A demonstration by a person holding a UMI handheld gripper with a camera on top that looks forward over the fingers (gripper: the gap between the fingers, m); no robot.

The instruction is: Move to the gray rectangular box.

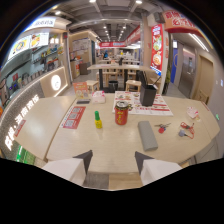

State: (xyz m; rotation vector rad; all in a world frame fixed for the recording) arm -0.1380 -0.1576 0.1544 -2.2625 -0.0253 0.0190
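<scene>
Gripper (pixel 113 161) with its two fingers spread wide and nothing between them, held above the near edge of a light wooden table (pixel 115 147). Just beyond the right finger lies the gray rectangular box (pixel 147 135), flat on the tabletop. Farther on: a small green-and-yellow bottle (pixel 98 119), a red can (pixel 121 113), keys (pixel 161 127), and a black container (pixel 148 95).
</scene>
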